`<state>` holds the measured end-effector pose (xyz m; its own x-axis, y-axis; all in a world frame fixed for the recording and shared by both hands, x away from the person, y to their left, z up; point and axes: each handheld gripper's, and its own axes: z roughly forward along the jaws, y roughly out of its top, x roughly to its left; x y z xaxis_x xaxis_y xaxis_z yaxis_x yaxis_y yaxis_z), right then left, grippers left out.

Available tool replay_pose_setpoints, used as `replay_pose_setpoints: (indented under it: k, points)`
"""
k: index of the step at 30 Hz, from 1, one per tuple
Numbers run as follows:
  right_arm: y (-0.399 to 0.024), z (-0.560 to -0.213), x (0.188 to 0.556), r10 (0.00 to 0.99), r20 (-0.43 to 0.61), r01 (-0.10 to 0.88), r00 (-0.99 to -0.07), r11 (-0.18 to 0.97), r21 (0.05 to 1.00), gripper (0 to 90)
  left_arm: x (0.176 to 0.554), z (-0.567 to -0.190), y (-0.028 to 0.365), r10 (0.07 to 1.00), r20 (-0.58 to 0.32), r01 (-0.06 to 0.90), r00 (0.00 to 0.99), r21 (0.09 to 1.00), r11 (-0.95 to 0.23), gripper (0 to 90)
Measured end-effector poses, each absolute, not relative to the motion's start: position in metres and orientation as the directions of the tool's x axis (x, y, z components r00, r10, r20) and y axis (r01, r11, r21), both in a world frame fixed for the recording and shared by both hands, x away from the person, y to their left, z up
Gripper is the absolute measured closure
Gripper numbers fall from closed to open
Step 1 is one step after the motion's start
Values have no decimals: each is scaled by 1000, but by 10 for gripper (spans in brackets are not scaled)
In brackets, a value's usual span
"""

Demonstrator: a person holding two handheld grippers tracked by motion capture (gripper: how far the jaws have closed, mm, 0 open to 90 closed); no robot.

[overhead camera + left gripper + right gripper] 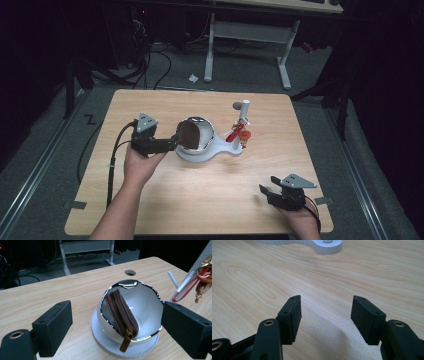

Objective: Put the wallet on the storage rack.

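Darkness swallows the room beyond the table in the high view, and the red keyring items hanging on the white post are too small there to make out; in the left gripper view they are cut off at the right edge. The brown zip pouch stands on edge inside the shiny tilted bowl, its pull tab hanging over the rim, the bowl seated on a white base. The left gripper faces the bowl's mouth with jaws spread wide, one on each side of the bowl, holding nothing. The right gripper rests well apart at the near right corner, jaws wide and empty over bare wood.
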<state>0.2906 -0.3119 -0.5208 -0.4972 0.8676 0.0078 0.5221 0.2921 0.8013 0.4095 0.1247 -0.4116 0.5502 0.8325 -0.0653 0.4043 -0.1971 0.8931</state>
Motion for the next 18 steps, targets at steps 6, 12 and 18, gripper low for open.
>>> replay_pose_setpoints:
  k: [6,12,18]
  points:
    - [-311,-521,291,866,2,520,-500,299,800,418,397,-420,136,824,-82,412,560,891,-192,109]
    - [-310,-522,291,864,-6,516,-504,307,800,422,386,-435,147,814,-98,430,572,881,-196,118]
    - [-308,-522,290,860,-17,509,-511,319,800,431,377,-457,157,812,-100,461,574,860,-220,127]
